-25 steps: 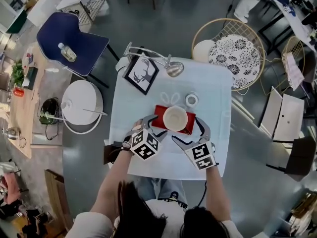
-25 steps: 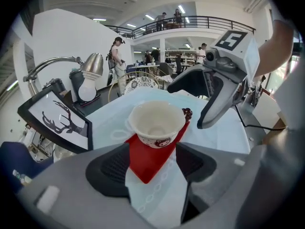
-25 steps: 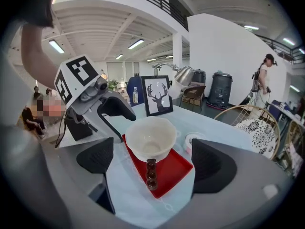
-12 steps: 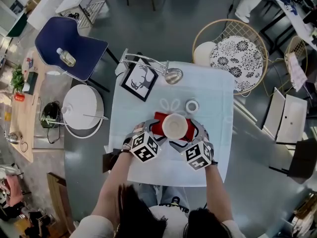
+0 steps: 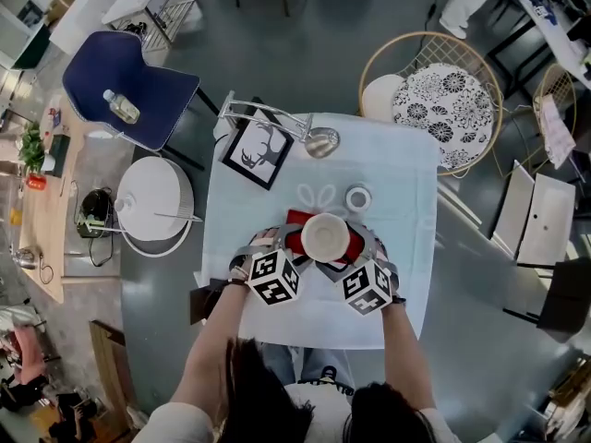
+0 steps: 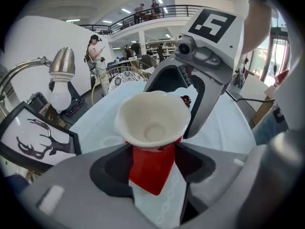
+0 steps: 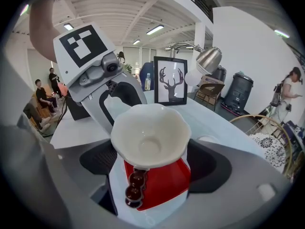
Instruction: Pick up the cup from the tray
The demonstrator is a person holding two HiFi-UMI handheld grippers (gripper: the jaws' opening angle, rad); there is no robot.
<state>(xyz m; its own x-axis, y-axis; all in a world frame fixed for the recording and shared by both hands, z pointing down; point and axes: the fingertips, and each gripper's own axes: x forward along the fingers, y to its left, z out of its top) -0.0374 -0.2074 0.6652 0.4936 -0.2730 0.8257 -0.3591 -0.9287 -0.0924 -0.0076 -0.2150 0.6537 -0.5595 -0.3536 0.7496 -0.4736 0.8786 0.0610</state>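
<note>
A white cup (image 5: pixel 325 236) with a wavy rim stands on a small red tray (image 5: pixel 295 218) in the middle of the table. My left gripper (image 5: pixel 286 249) comes at it from the near left and my right gripper (image 5: pixel 349 252) from the near right. Both are open, their jaws spread to either side of the cup. In the left gripper view the cup (image 6: pixel 152 123) sits between the jaws above a corner of the tray (image 6: pixel 151 173). The right gripper view shows the cup (image 7: pixel 150 135), its dark beaded handle (image 7: pixel 133 187) and the tray (image 7: pixel 167 185). Contact with the cup's body is hidden under its rim.
A framed deer picture (image 5: pixel 261 149), a metal desk lamp (image 5: pixel 319 139) and a small white ring (image 5: pixel 358 197) stand on the pale tablecloth (image 5: pixel 406 183) behind the tray. A blue chair (image 5: pixel 138 81), a white round stand (image 5: pixel 152 197) and a wicker chair (image 5: pixel 443 100) surround the table.
Both grippers have moved inward and forward, closing round the cup from the near side. The cup and the tray have kept their place on the table.
</note>
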